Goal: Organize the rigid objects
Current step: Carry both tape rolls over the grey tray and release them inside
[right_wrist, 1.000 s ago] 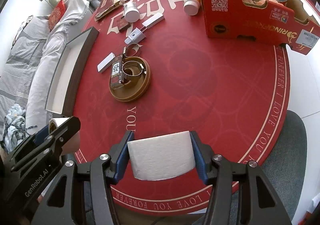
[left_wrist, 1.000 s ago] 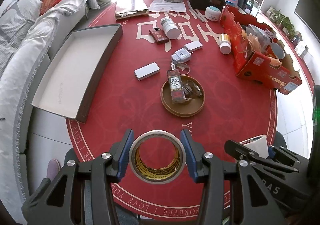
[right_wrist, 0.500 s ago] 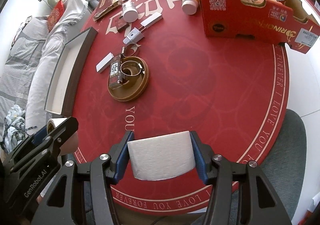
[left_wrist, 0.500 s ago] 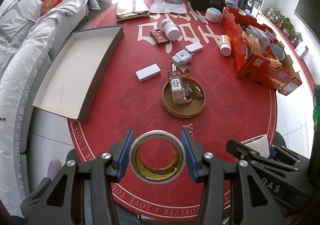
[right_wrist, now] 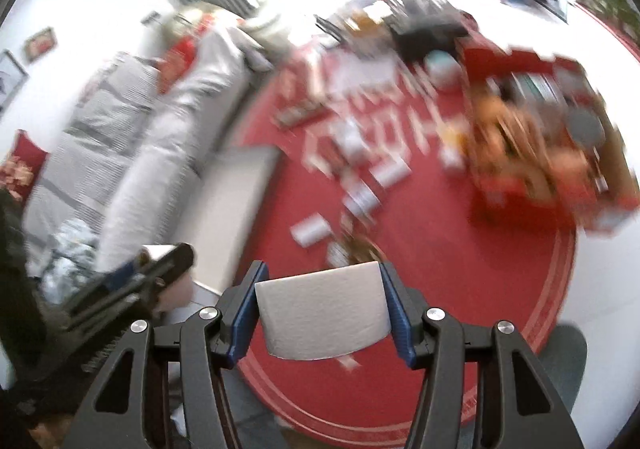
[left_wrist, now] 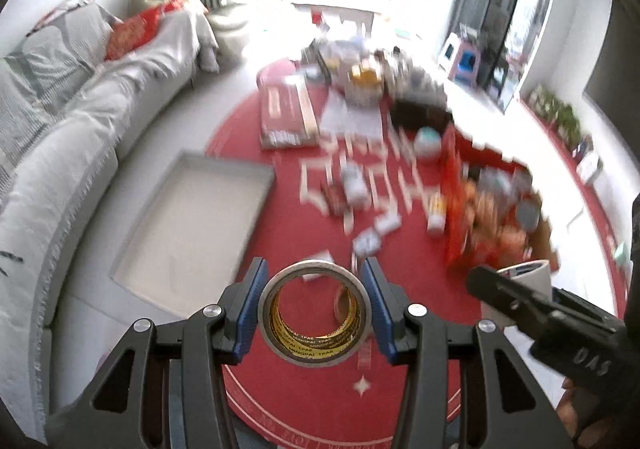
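Observation:
My left gripper [left_wrist: 314, 303] is shut on a roll of tape [left_wrist: 314, 313] with a beige rim and a yellow-and-black printed core, held well above the round red table [left_wrist: 400, 329]. My right gripper [right_wrist: 322, 313] is shut on a white roll of tape [right_wrist: 324, 313], seen edge-on as a broad white band. In the left wrist view the right gripper [left_wrist: 520, 289] and its white roll [left_wrist: 528, 275] show at the right; in the right wrist view the left gripper [right_wrist: 160, 269] shows at the lower left. Both views are blurred by motion.
An open shallow box [left_wrist: 192, 233] with a white inside lies at the table's left edge beside a grey sofa [left_wrist: 60, 153]. A red cardboard carton [right_wrist: 560, 153] full of items stands at the right. Small boxes, jars and a brown round tray lie blurred mid-table.
Both grippers have risen high above the table with their rolls still held. The table now looks smaller and farther, and more of the room and window shows.

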